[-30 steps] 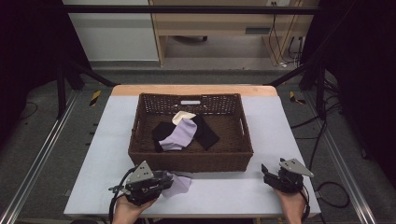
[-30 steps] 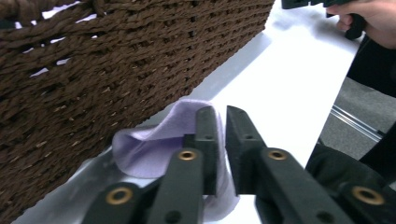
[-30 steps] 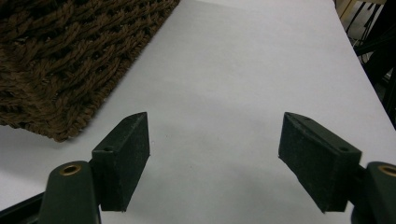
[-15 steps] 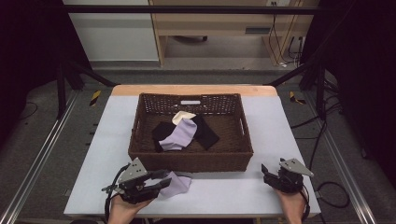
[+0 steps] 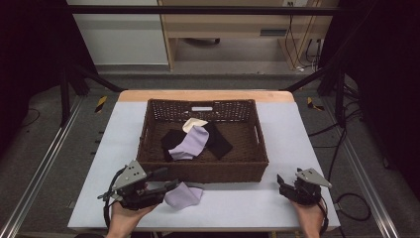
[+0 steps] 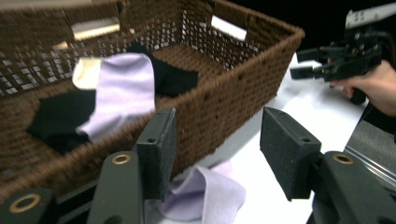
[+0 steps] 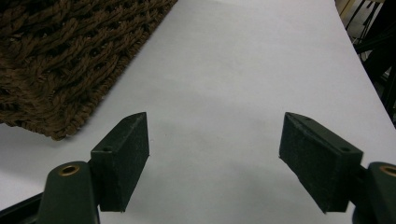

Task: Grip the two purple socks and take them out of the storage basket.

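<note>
the purple sock (image 5: 183,194) lies flat on the white table (image 5: 247,203), low in the frame and left of the middle in the high view, just in front of the brown basket (image 5: 203,171). in the left gripper view it shows at the bottom (image 6: 205,196), a bit crumpled, below and between the two black jaws.

the left gripper (image 5: 166,184) sits just beside the sock on its left. its jaws have just been opening, and now they stand wide apart with nothing pressed between them. the sock is loose on the table. the right gripper (image 5: 281,182) rests at the lower right of the high view, well apart from the sock, jaws wide open over bare table and holding nothing.

the sock looks soft, thin and very light. it will bend and flop when picked up, and it will not break. a good spot to pinch is a raised fold or an edge, so the pads get some cloth and do not just slide on the table.

the table top is smooth and pale. inside the basket lie another purple sock (image 5: 190,144), some black socks (image 5: 218,141) and a cream one (image 5: 194,124). the room behind is dim, with a wooden bench (image 5: 237,25) at the top and cables (image 5: 346,203) on the floor at the right.
</note>
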`<state>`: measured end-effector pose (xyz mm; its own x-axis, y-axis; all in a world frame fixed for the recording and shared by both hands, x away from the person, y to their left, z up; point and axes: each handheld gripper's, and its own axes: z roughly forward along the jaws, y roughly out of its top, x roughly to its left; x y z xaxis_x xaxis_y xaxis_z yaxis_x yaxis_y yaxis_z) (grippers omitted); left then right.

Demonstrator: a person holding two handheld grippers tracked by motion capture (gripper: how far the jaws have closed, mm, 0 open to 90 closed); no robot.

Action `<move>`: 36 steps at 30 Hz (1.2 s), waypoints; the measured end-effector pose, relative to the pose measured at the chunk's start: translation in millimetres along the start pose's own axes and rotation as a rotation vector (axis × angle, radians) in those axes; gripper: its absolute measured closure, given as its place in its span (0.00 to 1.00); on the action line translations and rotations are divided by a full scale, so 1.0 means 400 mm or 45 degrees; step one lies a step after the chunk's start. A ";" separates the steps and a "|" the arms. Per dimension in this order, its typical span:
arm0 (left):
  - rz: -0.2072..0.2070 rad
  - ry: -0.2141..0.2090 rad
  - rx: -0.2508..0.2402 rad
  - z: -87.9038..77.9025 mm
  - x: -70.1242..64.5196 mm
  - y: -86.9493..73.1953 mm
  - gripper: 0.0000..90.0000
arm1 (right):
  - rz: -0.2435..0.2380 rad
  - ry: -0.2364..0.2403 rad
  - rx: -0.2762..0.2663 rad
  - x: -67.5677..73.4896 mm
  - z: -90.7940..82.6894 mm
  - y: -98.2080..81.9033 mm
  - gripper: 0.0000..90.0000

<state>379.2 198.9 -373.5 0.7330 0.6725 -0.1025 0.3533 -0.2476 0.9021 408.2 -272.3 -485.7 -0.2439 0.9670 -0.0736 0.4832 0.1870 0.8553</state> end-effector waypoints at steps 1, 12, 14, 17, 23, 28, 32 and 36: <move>0.010 0.011 -0.012 -0.004 0.001 0.009 0.49 | 0.002 -0.001 0.003 0.000 0.000 0.000 0.27; 0.058 0.017 -0.114 0.025 0.012 0.126 0.44 | 0.014 -0.005 0.009 -0.001 0.001 0.001 0.27; 0.053 0.015 -0.112 0.039 0.014 0.144 0.44 | 0.013 -0.006 0.007 -0.001 0.001 0.001 0.27; 0.070 0.031 -0.103 0.060 0.021 0.171 0.43 | 0.014 -0.004 0.009 -0.001 0.001 0.001 0.27; 0.041 0.037 -0.091 0.113 0.056 0.222 0.42 | 0.008 -0.006 0.009 -0.001 0.001 0.001 0.27; 0.020 0.085 -0.063 0.161 0.098 0.250 0.42 | 0.012 -0.006 0.012 -0.001 0.002 0.001 0.27; 0.014 0.139 -0.046 0.198 0.125 0.264 0.42 | 0.015 -0.005 0.014 -0.001 0.002 0.001 0.27; 0.009 0.171 -0.043 0.233 0.152 0.274 0.43 | 0.015 -0.008 0.016 -0.002 0.002 0.001 0.27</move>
<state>516.7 147.4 -319.9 0.6503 0.7586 -0.0415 0.3272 -0.2304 0.9164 409.5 -272.7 -485.7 -0.2332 0.9701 -0.0668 0.4967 0.1779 0.8495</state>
